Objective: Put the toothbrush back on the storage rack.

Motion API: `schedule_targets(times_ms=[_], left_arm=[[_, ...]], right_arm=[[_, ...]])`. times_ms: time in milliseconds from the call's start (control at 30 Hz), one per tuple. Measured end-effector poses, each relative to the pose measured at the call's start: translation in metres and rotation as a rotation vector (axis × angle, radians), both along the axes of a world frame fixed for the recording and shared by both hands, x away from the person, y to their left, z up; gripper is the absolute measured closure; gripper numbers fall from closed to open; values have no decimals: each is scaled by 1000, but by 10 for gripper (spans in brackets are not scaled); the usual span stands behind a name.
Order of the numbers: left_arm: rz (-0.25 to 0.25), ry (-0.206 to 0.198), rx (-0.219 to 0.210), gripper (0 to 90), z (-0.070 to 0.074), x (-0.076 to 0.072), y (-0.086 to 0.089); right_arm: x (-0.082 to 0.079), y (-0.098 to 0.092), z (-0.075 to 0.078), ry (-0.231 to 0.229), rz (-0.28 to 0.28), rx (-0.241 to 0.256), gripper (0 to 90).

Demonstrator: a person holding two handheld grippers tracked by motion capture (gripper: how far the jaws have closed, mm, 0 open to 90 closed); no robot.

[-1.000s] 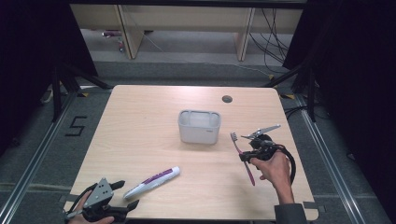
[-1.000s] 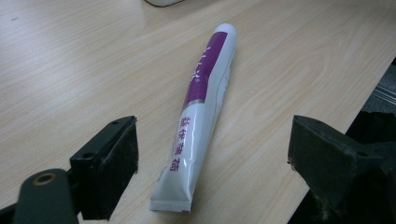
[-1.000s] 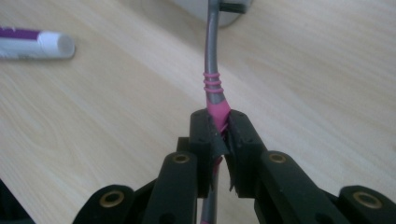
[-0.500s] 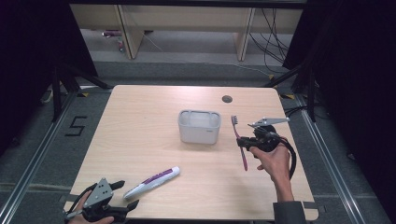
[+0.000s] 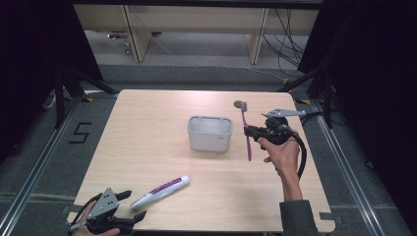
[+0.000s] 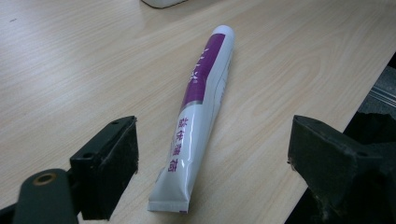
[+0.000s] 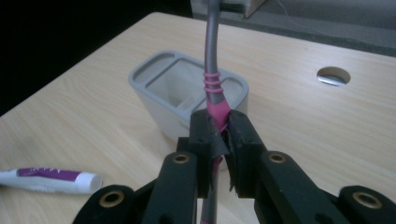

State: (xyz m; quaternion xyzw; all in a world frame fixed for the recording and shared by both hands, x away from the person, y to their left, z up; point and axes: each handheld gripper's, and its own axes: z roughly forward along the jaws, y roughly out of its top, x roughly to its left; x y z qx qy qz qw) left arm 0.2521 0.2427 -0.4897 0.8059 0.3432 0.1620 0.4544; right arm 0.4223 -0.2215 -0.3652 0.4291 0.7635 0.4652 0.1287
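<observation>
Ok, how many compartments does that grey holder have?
3 show in the right gripper view: the holder has one large compartment at its left, a small one beside it, and another at its right end. The toothbrush in the right gripper may hide part of it.

Even overhead light on the table [image 5: 147, 147], dark surroundings, soft shadows, near tongs blurred

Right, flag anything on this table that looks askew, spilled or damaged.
Nothing stands out. The toothpaste tube lies flat and capped near the table's front edge, the grey holder stands upright, and the toothbrush is clamped in the right gripper. No spills or breakage.
</observation>
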Motion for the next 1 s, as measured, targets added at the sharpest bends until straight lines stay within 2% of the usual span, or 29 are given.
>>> schedule_targets(times_ms=[100, 167, 233, 267, 367, 400, 433, 467, 500, 533, 567, 667, 1000], left_arm=[[-3, -1, 7, 154, 0, 0, 0], [0, -1, -3, 154, 0, 0, 0], [-2, 0, 1, 154, 0, 0, 0], [-2, 0, -1, 154, 0, 0, 0], [-1, 1, -4, 154, 0, 0, 0], [-8, -2, 23, 154, 1, 0, 1], [-10, -2, 24, 154, 1, 0, 1], [-5, 1, 5, 154, 0, 0, 0], [-5, 0, 5, 154, 0, 0, 0], [-3, 0, 3, 154, 1, 0, 0], [-5, 1, 5, 154, 0, 0, 0], [-5, 1, 5, 154, 0, 0, 0], [-5, 3, -2, 154, 1, -1, 0]], right_arm=[[3, 1, 0, 0, -6, 7, 814], [7, 2, 1, -14, -13, 24, 814], [7, 4, 2, -2, -20, 39, 814], [11, 6, 3, -38, -7, 35, 814], [13, 8, 6, -39, -17, 39, 814], [16, 9, 6, -61, -16, 43, 814], [17, 11, 7, -36, -19, 71, 814], [19, 12, 7, -52, -15, 65, 814], [19, 13, 9, -49, -28, 64, 814], [22, 16, 10, -53, -21, 86, 814], [24, 16, 11, -65, -19, 75, 814], [28, 19, 12, -83, -24, 97, 814], [41, 28, 19, -99, -46, 131, 814]])
